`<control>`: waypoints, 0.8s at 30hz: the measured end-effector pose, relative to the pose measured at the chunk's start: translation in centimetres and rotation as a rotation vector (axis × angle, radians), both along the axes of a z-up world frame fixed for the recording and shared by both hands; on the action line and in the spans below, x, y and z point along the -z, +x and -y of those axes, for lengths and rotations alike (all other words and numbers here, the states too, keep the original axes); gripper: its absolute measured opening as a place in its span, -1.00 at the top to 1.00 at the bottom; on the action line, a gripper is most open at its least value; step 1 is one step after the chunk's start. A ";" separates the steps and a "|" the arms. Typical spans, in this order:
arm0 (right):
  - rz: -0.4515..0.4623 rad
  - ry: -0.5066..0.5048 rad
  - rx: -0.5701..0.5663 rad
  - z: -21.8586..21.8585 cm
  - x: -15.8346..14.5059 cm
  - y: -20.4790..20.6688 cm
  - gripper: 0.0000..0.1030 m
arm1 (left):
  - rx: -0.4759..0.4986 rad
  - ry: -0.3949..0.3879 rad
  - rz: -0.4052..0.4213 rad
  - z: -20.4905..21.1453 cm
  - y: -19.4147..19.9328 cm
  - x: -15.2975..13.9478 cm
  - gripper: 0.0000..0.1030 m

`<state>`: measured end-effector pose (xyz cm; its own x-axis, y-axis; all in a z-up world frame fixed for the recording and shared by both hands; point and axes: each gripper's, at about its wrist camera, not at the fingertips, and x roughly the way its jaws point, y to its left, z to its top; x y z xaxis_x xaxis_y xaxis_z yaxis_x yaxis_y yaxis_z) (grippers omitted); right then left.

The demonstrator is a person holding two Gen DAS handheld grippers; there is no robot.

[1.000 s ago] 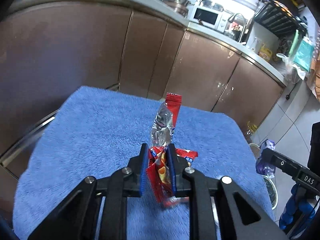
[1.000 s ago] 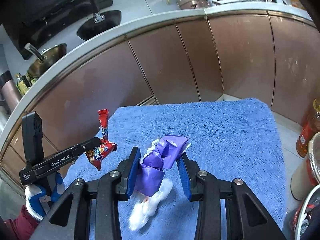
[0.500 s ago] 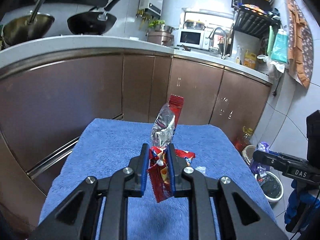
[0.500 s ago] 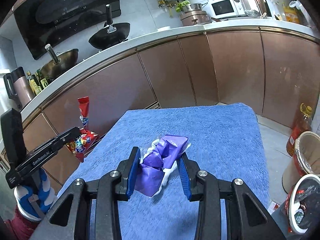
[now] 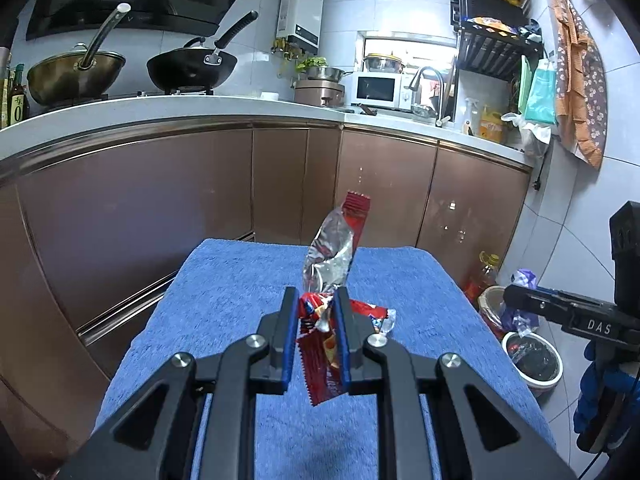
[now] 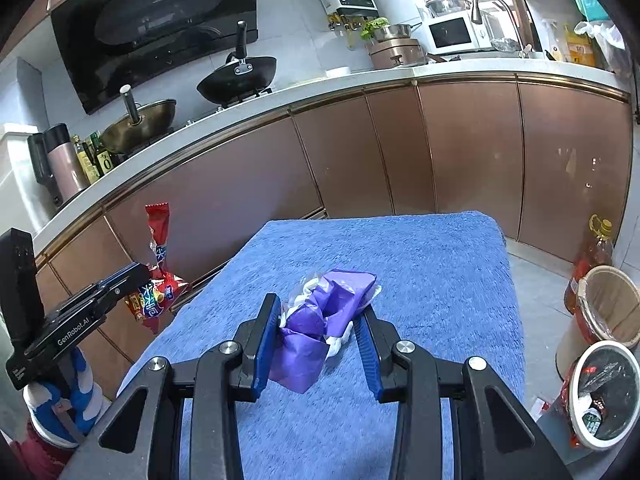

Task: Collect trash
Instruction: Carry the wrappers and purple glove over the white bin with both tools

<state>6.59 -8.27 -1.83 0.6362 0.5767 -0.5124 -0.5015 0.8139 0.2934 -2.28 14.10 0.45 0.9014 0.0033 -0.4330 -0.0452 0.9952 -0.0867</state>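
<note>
My left gripper (image 5: 317,312) is shut on a red snack wrapper (image 5: 326,276) with a silver inside, held up above the blue towel (image 5: 240,292). It also shows in the right wrist view (image 6: 158,280) at the left. My right gripper (image 6: 316,312) is shut on a crumpled purple and white wrapper (image 6: 324,312), held above the towel (image 6: 420,264). In the left wrist view the right gripper (image 5: 520,300) holds the purple wrapper (image 5: 520,304) over a white trash bin (image 5: 532,356) on the floor. That bin (image 6: 604,392) holds several wrappers.
A second, tan bin (image 6: 604,308) and an oil bottle (image 6: 592,248) stand on the floor at the right. Brown kitchen cabinets (image 5: 280,192) run behind the towel-covered table, with woks (image 5: 192,68) and a microwave (image 5: 378,88) on the counter.
Both grippers have risen with their wrappers, and the views have tilted up to show the counter. The right gripper has moved toward the white bin.
</note>
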 end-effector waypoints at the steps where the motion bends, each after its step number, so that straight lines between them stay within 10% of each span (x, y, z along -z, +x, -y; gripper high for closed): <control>1: 0.001 0.003 0.001 0.1 0.0 -0.2 0.33 | 0.001 0.003 0.000 0.2 -0.2 0.0 0.69; 15: -0.010 0.067 0.078 5.8 1.3 0.2 0.32 | 0.101 0.012 -0.069 4.5 2.3 -0.1 0.69; 24: 0.007 0.014 0.272 13.6 3.5 1.6 0.32 | 0.324 0.011 -0.163 14.6 8.8 0.6 0.69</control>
<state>8.17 -21.90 -5.34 0.7724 0.3911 -0.5005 -0.2672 0.9149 0.3025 6.52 -0.51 -0.17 0.7758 -0.2657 -0.5724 0.2604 0.9610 -0.0932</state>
